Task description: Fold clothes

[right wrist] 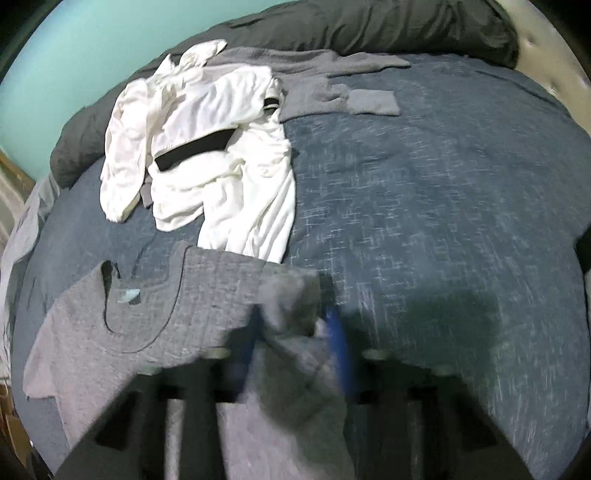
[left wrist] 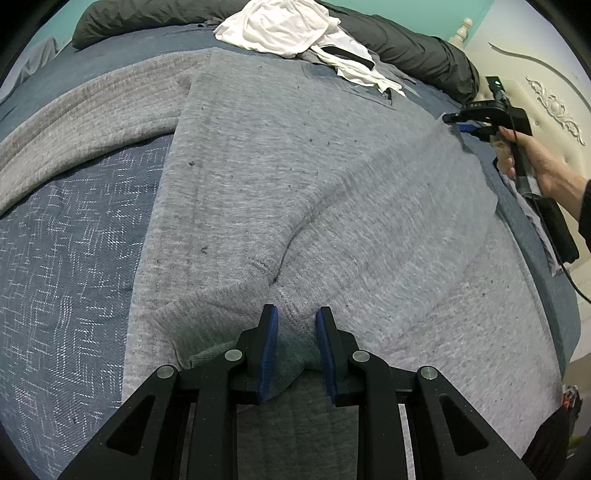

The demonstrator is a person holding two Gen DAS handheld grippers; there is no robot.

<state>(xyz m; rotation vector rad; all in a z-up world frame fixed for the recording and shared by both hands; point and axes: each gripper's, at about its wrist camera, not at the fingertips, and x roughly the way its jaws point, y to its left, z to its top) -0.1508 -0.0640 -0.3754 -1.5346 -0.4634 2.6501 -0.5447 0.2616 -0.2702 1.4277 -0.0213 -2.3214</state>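
A grey sweatshirt point(left wrist: 314, 166) lies spread on the blue bedspread point(left wrist: 74, 258), one sleeve point(left wrist: 74, 122) stretched out to the left. My left gripper point(left wrist: 293, 325) is shut on a bunched fold of it near the lower edge, fabric pinched between the blue pads. At the far right a hand point(left wrist: 543, 170) holds my right gripper point(left wrist: 458, 122) at the sweatshirt's upper right corner. The right wrist view is blurred: grey sweatshirt point(right wrist: 155, 314) cloth sits between the fingers of the right gripper point(right wrist: 291, 325) and drapes over them, the neckline lying to the left.
A crumpled white garment point(left wrist: 284, 26) point(right wrist: 207, 147) with a black band lies beyond the sweatshirt. Another grey garment point(right wrist: 325, 85) lies behind it. A dark duvet point(left wrist: 406, 48) point(right wrist: 369, 26) runs along the bed's far side. A cream headboard point(left wrist: 546, 99) stands right.
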